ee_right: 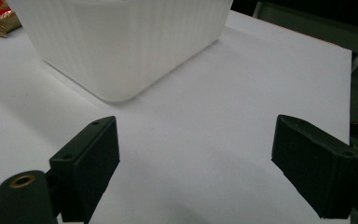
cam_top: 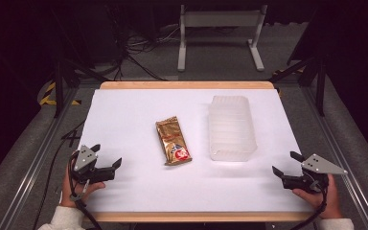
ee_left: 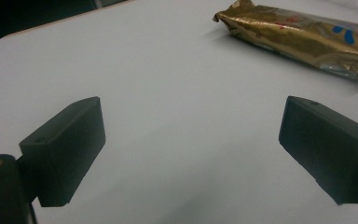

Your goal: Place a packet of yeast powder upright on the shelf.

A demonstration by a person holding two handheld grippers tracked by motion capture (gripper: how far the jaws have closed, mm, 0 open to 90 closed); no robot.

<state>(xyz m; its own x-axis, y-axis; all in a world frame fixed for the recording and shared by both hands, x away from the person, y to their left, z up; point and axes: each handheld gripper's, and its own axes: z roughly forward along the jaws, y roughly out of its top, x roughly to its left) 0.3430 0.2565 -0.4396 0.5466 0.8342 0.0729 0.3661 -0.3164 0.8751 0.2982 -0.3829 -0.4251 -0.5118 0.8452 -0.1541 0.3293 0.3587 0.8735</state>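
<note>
- High view puts the gold snack packet [cam_top: 173,141] near the middle of the white worktop [cam_top: 124,120], lying flat with its long axis running away from the person and slightly slanted; the translucent ribbed plastic tub [cam_top: 231,127] stands just to its right, apart from it.
- Handling, as a guess: the packet looks light and soft, a crinkled foil wrapper that will dent and slip under the pads. Its contents may crush, so a gentle pinch suits it.
- Best hold seems to be across the narrow width near the middle, or on a crimped end seal, where the foil is flat and gives purchase.
- Tub looks light too, stiff enough at the rim but thin-walled and smooth; a wall pinch near a corner would probably serve.
- Left gripper [cam_top: 106,163] sits at the near left of the worktop, jaws spread wide with nothing between them; in the left gripper view the packet [ee_left: 303,39] lies ahead and off to the upper right, well clear of the jaws.
- Right gripper [cam_top: 284,164] rests at the near right, jaws likewise parted and empty; in the right gripper view the tub [ee_right: 121,42] stands ahead and to the left, near but not touching.
</note>
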